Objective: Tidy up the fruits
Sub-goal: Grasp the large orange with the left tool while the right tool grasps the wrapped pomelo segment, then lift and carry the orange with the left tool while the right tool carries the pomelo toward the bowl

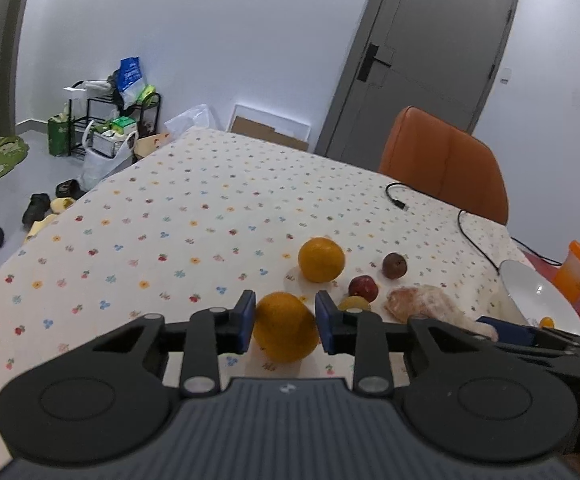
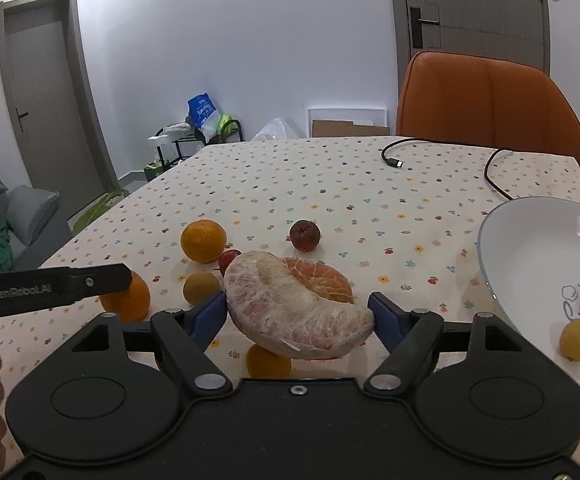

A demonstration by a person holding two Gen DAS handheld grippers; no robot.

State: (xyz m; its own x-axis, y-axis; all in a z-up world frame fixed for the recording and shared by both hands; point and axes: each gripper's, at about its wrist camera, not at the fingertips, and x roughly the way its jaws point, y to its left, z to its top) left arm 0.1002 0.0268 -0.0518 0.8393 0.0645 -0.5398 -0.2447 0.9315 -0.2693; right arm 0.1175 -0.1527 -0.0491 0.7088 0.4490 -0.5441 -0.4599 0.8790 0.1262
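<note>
In the left wrist view my left gripper (image 1: pixel 285 320) is shut on an orange (image 1: pixel 286 326) that touches the flowered tablecloth (image 1: pixel 170 220). Its blue pads press both sides. My right gripper (image 2: pixel 298 312) is shut on a plastic-wrapped pomelo wedge (image 2: pixel 298 312), held just above the cloth. A small orange fruit (image 2: pixel 268 362) lies under the wedge and a peeled orange piece (image 2: pixel 322 276) behind it. Loose on the cloth are a second orange (image 2: pixel 203 240), a red fruit (image 1: pixel 363 288), a dark brown fruit (image 2: pixel 305 235) and a yellowish fruit (image 2: pixel 201 287). A white bowl (image 2: pixel 530 240) at the right holds two small yellow fruits (image 2: pixel 578 339).
A black cable (image 2: pixel 394 160) trails over the far right of the table. An orange chair (image 2: pixel 486 100) stands behind it. An orange cup (image 1: pixel 578 268) sits beyond the bowl. The table's left edge drops to a floor with shoes and bags (image 1: pixel 102 152).
</note>
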